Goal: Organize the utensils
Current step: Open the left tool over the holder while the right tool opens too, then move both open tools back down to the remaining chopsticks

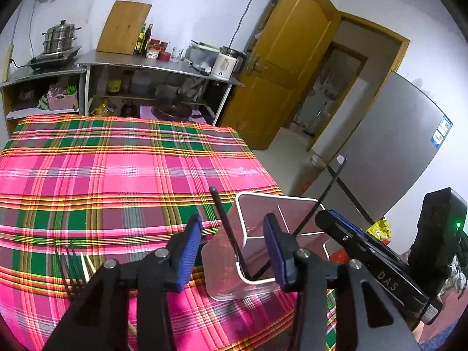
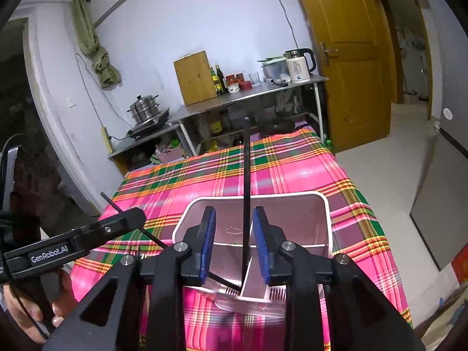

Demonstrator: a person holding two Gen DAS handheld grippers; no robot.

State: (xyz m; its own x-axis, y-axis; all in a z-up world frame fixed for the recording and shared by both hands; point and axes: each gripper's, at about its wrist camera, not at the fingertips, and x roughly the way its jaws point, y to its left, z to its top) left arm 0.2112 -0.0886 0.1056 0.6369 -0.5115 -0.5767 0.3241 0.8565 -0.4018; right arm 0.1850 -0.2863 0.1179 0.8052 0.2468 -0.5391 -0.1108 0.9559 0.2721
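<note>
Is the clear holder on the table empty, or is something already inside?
Not empty: two black chopsticks stand inside the holder, leaning against its rim.

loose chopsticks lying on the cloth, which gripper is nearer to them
Left. The left gripper hovers just right of the loose chopsticks; the right gripper sits above the utensil holder, on its far side.

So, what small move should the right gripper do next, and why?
Probably lift the right gripper straight up and away. Its jaws stand open on both sides of the upright black chopstick, whose tip is already inside the clear holder. More chopsticks lie on the tablecloth, waiting.
</note>
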